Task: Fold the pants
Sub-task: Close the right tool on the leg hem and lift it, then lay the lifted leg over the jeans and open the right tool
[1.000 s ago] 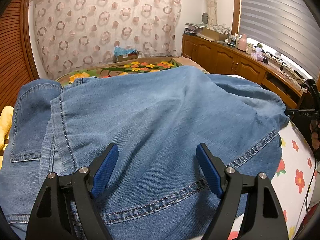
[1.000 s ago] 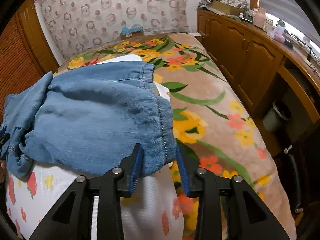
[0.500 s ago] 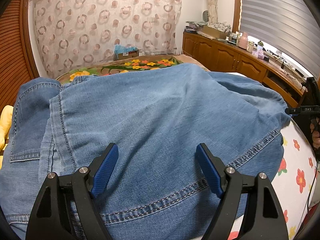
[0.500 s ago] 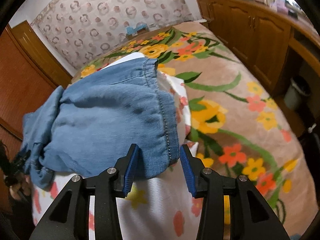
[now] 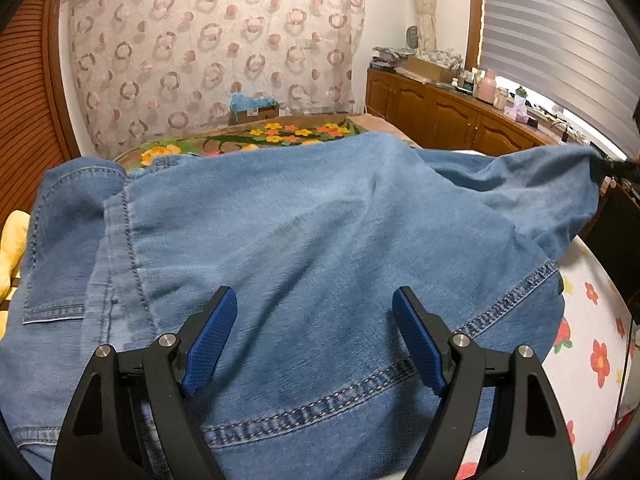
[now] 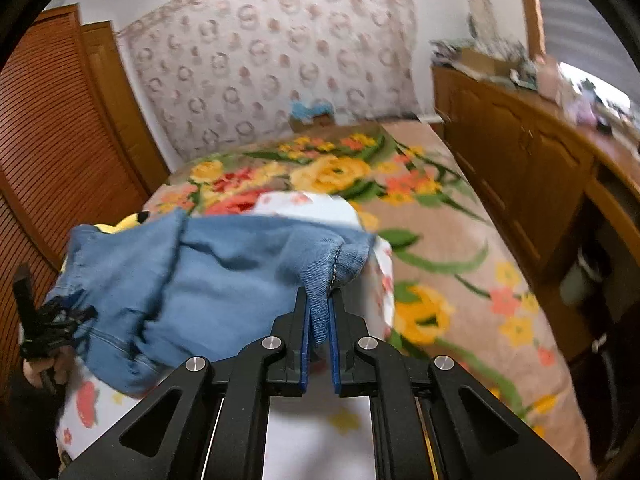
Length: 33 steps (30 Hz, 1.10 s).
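Observation:
Blue denim pants (image 5: 320,220) lie spread over a white flowered cover (image 5: 592,344) on the bed. My left gripper (image 5: 313,294) hovers open over the waistband end, its blue pads apart and above the cloth. In the right wrist view the pants (image 6: 224,280) stretch away to the left. My right gripper (image 6: 319,296) is closing its jaws, and the blue pads pinch the stitched hem corner of a leg, which hangs lifted off the cover. That raised corner (image 5: 576,168) shows at the far right of the left wrist view.
A floral blanket (image 6: 420,216) covers the bed beyond the white cover (image 6: 320,420). Wooden cabinets (image 6: 520,152) run along the right, a louvred wooden door (image 6: 52,152) along the left. A yellow cloth (image 5: 12,248) lies at the pants' left edge. A hand (image 6: 40,368) shows at far left.
My right gripper has closed on the leg hem and lifted it; the hem corner now rises off the cover. The left gripper has stayed put and open.

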Available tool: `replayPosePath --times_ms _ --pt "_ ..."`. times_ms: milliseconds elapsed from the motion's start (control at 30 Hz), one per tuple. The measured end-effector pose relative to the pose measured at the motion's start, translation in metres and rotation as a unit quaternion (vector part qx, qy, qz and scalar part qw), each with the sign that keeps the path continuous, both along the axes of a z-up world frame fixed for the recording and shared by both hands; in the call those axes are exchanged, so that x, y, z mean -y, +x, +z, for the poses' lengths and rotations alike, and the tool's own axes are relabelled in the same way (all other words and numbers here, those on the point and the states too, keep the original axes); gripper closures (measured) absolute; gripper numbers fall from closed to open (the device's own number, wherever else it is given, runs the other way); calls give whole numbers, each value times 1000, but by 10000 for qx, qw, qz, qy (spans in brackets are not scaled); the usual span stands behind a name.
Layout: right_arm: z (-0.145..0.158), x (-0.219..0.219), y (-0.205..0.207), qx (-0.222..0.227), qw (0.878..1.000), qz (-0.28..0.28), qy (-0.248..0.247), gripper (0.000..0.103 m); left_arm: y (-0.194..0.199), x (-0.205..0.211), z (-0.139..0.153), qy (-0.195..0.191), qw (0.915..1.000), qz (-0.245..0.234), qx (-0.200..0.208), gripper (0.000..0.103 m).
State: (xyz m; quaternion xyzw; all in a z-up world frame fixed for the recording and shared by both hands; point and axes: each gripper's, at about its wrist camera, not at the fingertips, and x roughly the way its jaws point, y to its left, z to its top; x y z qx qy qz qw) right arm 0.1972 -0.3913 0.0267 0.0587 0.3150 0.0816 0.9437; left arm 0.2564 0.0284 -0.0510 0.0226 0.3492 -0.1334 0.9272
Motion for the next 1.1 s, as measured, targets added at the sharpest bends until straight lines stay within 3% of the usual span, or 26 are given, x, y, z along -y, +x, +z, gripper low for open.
replayPosePath --times_ms 167,333,533,600,667,833,1100 --pt "33 -40 0 383 9975 559 -189 96 -14 -8 21 -213 9998 -13 63 22" --pt "63 -102 -1 792 9868 1375 -332 96 -40 -24 47 -308 9990 76 307 22" --pt "70 -170 -10 894 9689 2272 -394 96 -66 -35 64 -266 9981 197 512 22" --pt "65 -179 -9 824 9648 2465 -405 89 -71 -38 65 -250 9980 223 538 22" --pt "60 -181 -5 801 9637 2493 -525 70 -73 -38 65 -231 9980 232 533 22" --pt "52 -164 13 633 9675 2392 -515 69 -68 -32 63 -222 9984 209 486 22" --pt "40 -196 46 116 9761 2017 -800 69 -54 -16 50 -249 9993 67 274 22"
